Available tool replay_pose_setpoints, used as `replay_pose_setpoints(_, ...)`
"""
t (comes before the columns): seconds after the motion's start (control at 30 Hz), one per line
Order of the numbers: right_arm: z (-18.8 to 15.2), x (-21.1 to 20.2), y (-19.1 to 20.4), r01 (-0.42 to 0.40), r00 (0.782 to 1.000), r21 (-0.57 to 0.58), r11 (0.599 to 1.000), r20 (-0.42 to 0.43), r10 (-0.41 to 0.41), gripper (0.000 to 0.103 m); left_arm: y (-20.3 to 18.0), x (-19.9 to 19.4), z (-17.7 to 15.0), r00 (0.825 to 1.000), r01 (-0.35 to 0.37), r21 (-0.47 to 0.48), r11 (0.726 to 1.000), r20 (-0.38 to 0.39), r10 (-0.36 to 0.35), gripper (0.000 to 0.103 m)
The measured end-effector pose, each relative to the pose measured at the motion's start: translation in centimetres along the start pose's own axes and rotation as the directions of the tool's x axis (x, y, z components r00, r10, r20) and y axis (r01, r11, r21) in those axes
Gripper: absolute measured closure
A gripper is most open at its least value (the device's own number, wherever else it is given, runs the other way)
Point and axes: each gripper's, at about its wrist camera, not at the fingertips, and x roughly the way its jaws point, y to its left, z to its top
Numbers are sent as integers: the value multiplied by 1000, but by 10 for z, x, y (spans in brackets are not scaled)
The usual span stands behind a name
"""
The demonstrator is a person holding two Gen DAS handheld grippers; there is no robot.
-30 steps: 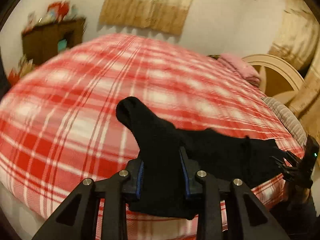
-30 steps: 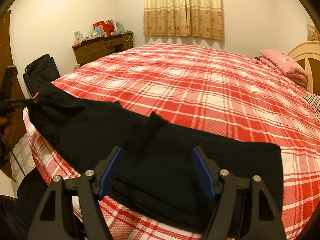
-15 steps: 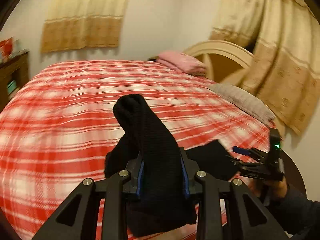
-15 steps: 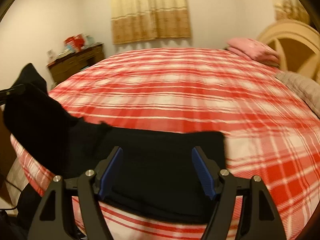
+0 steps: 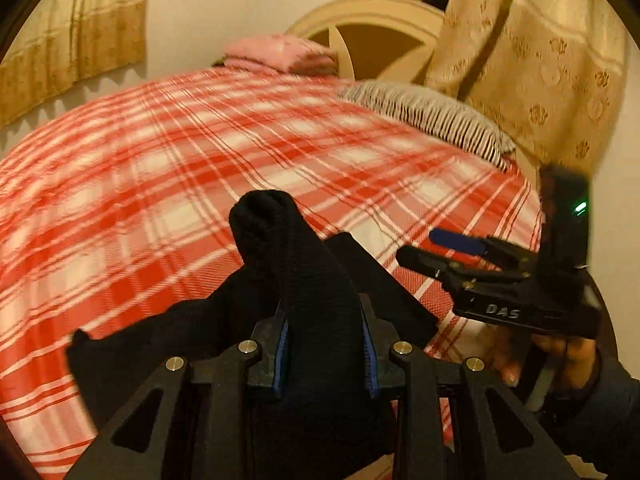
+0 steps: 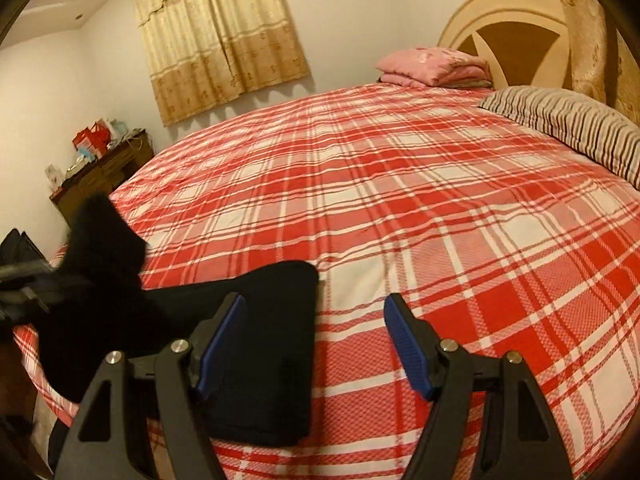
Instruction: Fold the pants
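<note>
Bed [image 6: 400, 200] first: it fills both views under a red plaid cover, and everything else I place against it. At its head end sit a striped pillow [image 6: 568, 128] and a pink folded stack [image 6: 432, 66]. The pants [image 6: 264, 344], black and partly doubled, lie along the bed's near edge, one end flat on the cover and hanging slightly over that edge. The other end is lifted off the bed in my left gripper [image 5: 324, 344], whose narrow jaws are clamped on a thick bunch of the cloth that stands up above them. My right gripper [image 6: 316, 340] hovers over the bed's near edge with its jaws wide and holding nothing; its left finger sits above the flat end of the pants, the right one over bare cover.

I judge this to be the second fold, carrying the lifted end across onto the flat end. Next I need to lay the bunch down squarely, edges aligned, release only once it rests, and use the free gripper to pin or smooth the stack.
</note>
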Motion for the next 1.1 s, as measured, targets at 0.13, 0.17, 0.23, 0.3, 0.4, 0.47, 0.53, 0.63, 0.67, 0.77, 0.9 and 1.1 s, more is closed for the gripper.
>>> replay_pose_setpoints(0.13, 1, 6, -10, 3, 1000, 34, 999, -10, -2, 29, -5, 33, -1, 1000, -10, -29, 1000, -28, 9, 70)
replay_pose_setpoints(0.17, 1, 7, -12, 1, 1000, 39, 999, -13, 0, 29, -8, 38, -2, 999, -5, -31, 999, -32, 4, 68)
replay_pose_setpoints(0.23, -1, 9, -15, 6, 1000, 44, 999, -16, -5, 29, -15, 40, -3, 999, 11, -27, 1000, -33, -11, 68)
replay_pose_setpoints(0.3, -1, 8, -18, 4, 1000, 55, 998, -17, -3, 29, -23, 29, -5, 1000, 16, -3, 1000, -5, -16, 68)
replay_pose_setpoints(0.4, -1, 5, -22, -19, 1000, 83, 996, 0, 19, 28, -23, 9, -8, 998, -37, 30, 999, 43, 36, 65)
replay_pose_setpoints(0.47, -1, 0, -22, -59, 998, 102, 993, 15, 58, 28, -17, -8, -14, 993, -83, 28, 996, 86, 81, 57)
replay_pose_setpoints(0.53, 1, -2, -19, -106, 994, 110, 988, 27, 103, 28, -7, -23, -23, 981, -150, 15, 989, 127, 147, 38)
replay_pose_setpoints(0.63, -1, -5, 4, -162, 987, 69, 984, 4, 162, 28, 12, -40, -39, 955, -249, -19, 968, 158, 249, 34)
replay_pose_setpoints(0.67, -3, -4, 13, -179, 984, 51, 983, -17, 180, 28, 20, -44, -46, 949, -273, -33, 961, 154, 275, 34)
replay_pose_setpoints(0.77, -14, 10, 40, -146, 981, -11, 989, -131, 143, 28, 39, -46, -61, 937, -317, -67, 946, 128, 324, 34)
replay_pose_setpoints(0.9, -17, 23, 39, -109, 981, 19, 994, -161, 110, 48, 59, -37, -76, 925, -359, -104, 927, 94, 369, 34)
replay_pose_setpoints(1.1, -1, 22, 37, -197, 968, 56, 979, -146, 203, 89, 70, -33, -82, 918, -374, -131, 918, 90, 386, 34)
